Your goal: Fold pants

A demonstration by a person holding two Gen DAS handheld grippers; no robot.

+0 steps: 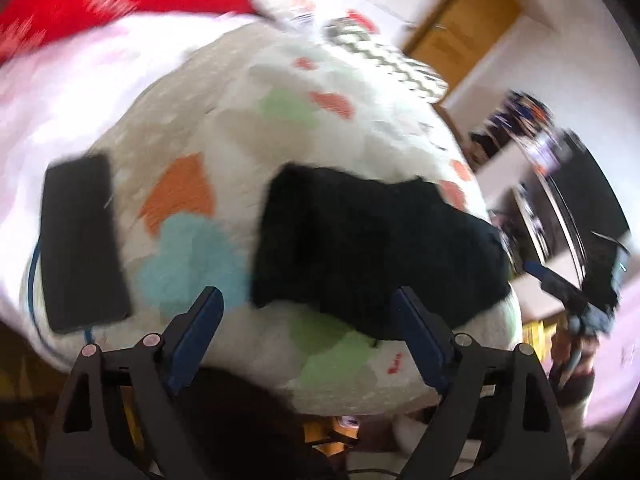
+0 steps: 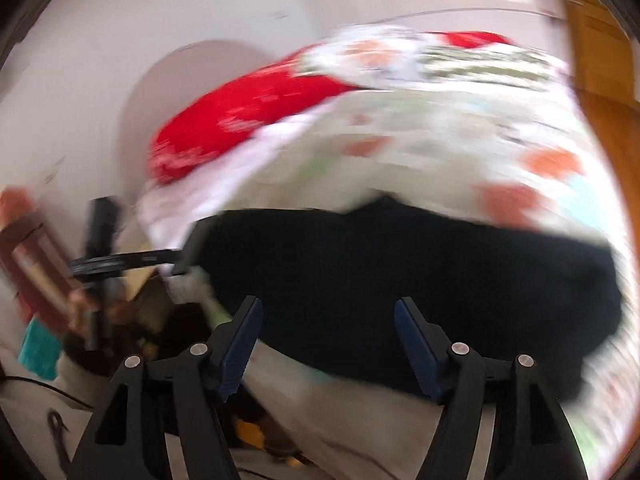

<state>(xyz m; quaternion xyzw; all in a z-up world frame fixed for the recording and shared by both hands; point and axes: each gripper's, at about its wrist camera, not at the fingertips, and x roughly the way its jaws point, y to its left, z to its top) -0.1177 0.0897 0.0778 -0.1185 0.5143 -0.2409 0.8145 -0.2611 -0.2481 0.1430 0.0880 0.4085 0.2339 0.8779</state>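
While both views are smeared by motion blur, your left claw [image 1: 306, 300] is showing its two blue-padded fingers [image 1: 200, 332] spread wide apart, gripping nothing. Your right claw [image 2: 328, 312] is likewise standing open and empty, its fingers [image 2: 416, 344] parted above the cloth.

Dark pants [image 1: 372, 248] are lying in a compact, roughly rectangular bundle on the bed [image 1: 224, 128], which is covered by a white quilt printed with orange, green and pale blue patches. From the left wrist view, the pants are sitting just beyond and between the fingertips, toward the right, near the bed's near edge. From the right wrist view, the same pants [image 2: 400, 280] are filling the middle of the frame directly ahead of the open claw.

A flat black slab [image 1: 80, 240] is resting on the quilt to the left of the pants, well apart from them, with a thin blue cable [image 1: 34, 280] beside it. A red pillow [image 2: 248, 116] is lying at the far end of the bed, and a wooden door [image 1: 460, 32] is standing far right.
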